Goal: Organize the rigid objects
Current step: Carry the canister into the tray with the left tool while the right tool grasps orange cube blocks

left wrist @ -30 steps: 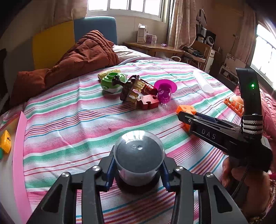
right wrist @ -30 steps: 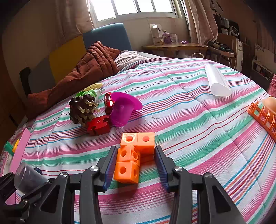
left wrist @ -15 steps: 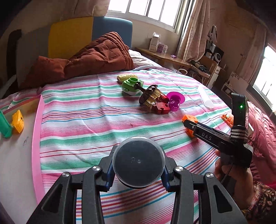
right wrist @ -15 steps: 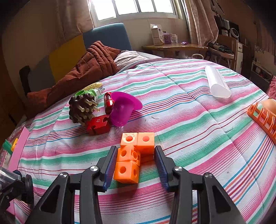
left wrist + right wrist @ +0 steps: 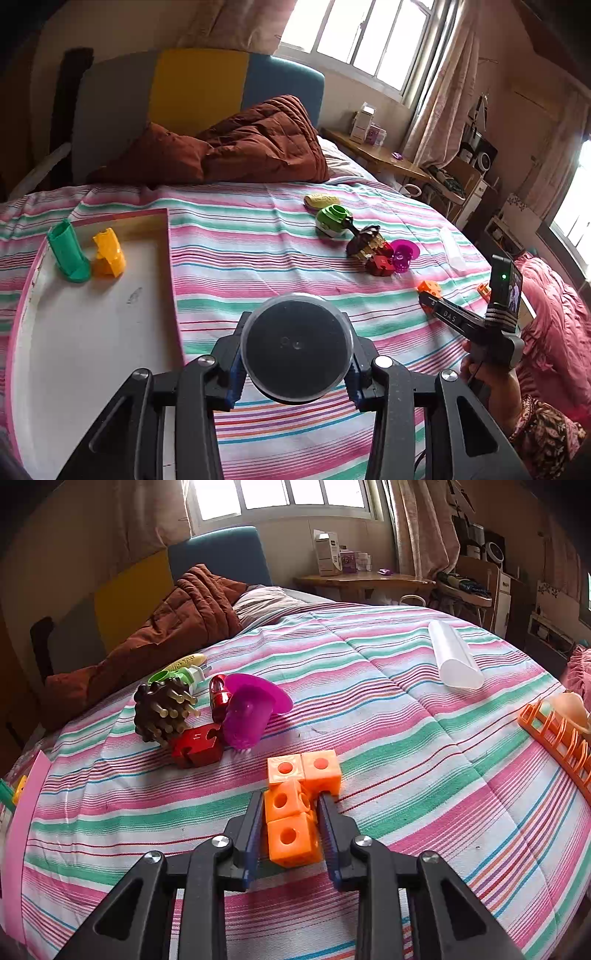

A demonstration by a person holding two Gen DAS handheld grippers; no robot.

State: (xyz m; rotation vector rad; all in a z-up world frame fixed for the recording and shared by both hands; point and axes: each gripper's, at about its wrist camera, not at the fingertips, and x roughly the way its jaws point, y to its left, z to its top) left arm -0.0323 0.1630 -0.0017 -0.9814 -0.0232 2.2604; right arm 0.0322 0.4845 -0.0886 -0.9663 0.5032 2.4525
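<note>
My left gripper [image 5: 295,363] is shut on a clear plastic cup with a dark base [image 5: 295,345], held above the striped bed beside a pink-rimmed white tray [image 5: 92,332]. The tray holds a green piece [image 5: 68,251] and a yellow piece [image 5: 108,253]. My right gripper [image 5: 290,812] is shut on an orange cube cluster [image 5: 293,812] resting on the bed. It also shows in the left wrist view [image 5: 428,291], at the cubes. A toy pile lies beyond: brown spiky ball [image 5: 162,709], red puzzle block [image 5: 197,746], purple cup [image 5: 247,710].
A green toy [image 5: 332,219] and a yellow corn piece [image 5: 320,201] lie further back. A clear tube [image 5: 452,655] lies at the right, an orange rack [image 5: 557,738] at the right edge. A brown quilt [image 5: 258,147] lies by the headboard.
My left gripper has carried the cup up and left, bringing the tray into view. My right gripper's jaws have closed onto the orange cube cluster.
</note>
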